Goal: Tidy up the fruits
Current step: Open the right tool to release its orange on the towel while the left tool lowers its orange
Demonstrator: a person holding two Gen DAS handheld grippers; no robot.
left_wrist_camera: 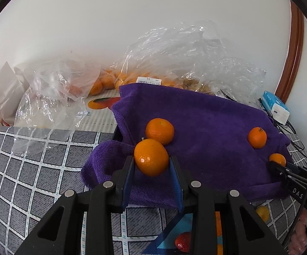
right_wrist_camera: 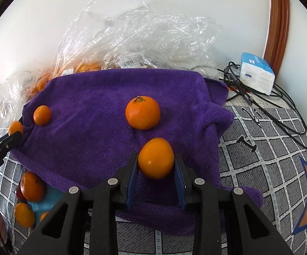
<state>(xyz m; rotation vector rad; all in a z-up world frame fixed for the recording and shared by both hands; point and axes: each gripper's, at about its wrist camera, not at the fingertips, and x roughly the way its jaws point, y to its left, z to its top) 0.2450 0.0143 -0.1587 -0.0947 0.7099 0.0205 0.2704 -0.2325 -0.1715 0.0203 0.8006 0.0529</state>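
Note:
My left gripper [left_wrist_camera: 151, 159] is shut on a mandarin [left_wrist_camera: 151, 157], held just over the near left edge of a purple towel [left_wrist_camera: 206, 127]. A second mandarin [left_wrist_camera: 159, 130] lies on the towel right behind it, and a third [left_wrist_camera: 257, 137] lies farther right. My right gripper [right_wrist_camera: 156, 157] is shut on another mandarin [right_wrist_camera: 156, 158] above the towel's [right_wrist_camera: 89, 116] near right part. One mandarin [right_wrist_camera: 142, 112] rests on the towel just beyond it and a smaller-looking one [right_wrist_camera: 42, 115] far left. Each gripper shows at the edge of the other's view with its fruit.
Clear plastic bags [right_wrist_camera: 136, 34] holding more mandarins lie behind the towel against the white wall. A tissue pack [right_wrist_camera: 256, 74] and black cables [right_wrist_camera: 259, 102] sit at the back right. Loose mandarins [right_wrist_camera: 32, 186] and a strawberry [left_wrist_camera: 183, 241] lie on the grid-patterned cloth [left_wrist_camera: 26, 170] in front.

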